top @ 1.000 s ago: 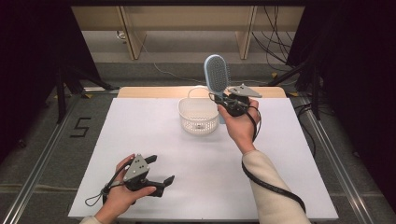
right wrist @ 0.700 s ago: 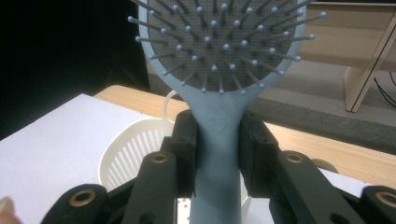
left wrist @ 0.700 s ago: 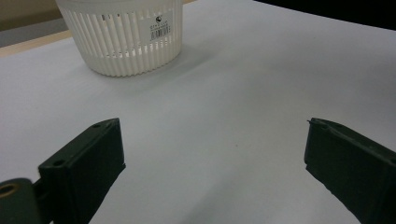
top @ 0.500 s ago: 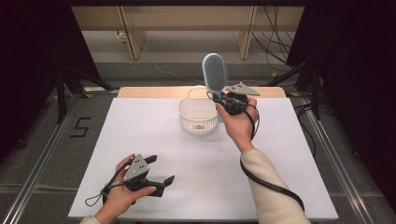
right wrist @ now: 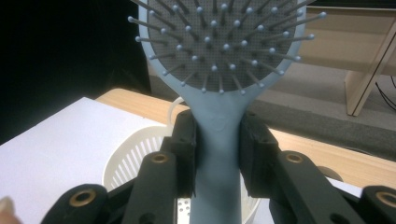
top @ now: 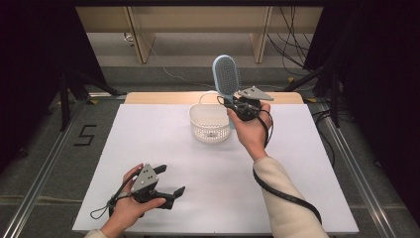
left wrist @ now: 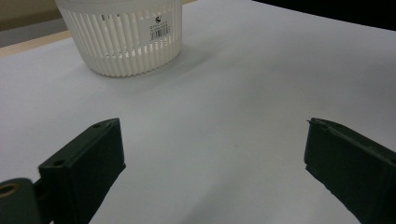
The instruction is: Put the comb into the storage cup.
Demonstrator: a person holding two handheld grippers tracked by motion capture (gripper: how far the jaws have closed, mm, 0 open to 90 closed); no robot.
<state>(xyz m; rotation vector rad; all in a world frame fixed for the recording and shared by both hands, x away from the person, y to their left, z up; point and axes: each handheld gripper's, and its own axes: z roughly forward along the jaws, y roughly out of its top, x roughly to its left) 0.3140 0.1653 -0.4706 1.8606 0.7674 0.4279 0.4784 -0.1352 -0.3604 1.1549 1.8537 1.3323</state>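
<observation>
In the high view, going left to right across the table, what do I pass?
Left gripper, resting open on the table near the front edge → white slatted basket → blue hairbrush, held upright by its handle in the right gripper, just right of the basket.

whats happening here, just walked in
A person at a white table holds a claw in each hand. The right claw is shut on the handle of a blue hairbrush, held upright above a white slatted basket. The left claw rests low near the table's front edge, open and holding nothing, pointed toward the basket.
</observation>
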